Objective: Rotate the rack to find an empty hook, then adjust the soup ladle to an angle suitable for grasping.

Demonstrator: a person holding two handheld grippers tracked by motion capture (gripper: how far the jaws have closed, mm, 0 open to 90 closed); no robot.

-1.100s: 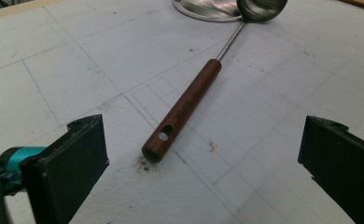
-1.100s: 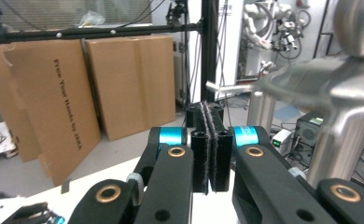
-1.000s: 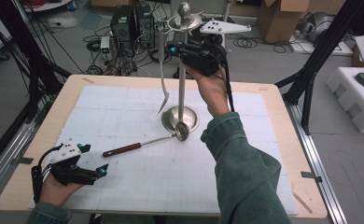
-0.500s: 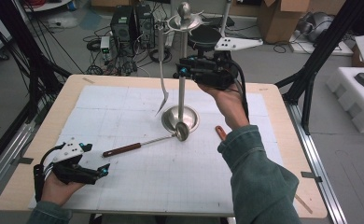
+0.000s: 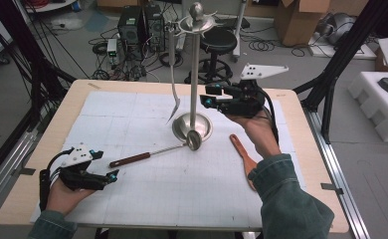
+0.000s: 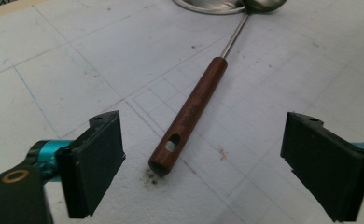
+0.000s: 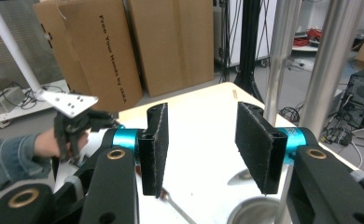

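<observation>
Ladle [image 5: 152, 153] with the brown wooden handle and steel bowl lies at the centre of the high view, bowl touching the stand [image 5: 192, 127], handle end between the open jaws of the left gripper [image 5: 113, 175], which have just narrowed slightly, so a pickup looks imminent. Right of centre, the right gripper [image 5: 207, 96] has dropped from the stand's top, jaws opening and empty; a wooden spatula [image 5: 244, 158] now lies uncovered.

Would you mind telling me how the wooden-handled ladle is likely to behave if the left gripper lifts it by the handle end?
The ladle looks stiff. Its metal bowl probably makes it bowl-heavy, so it may droop. The rounded handle could roll between the pads.
</observation>
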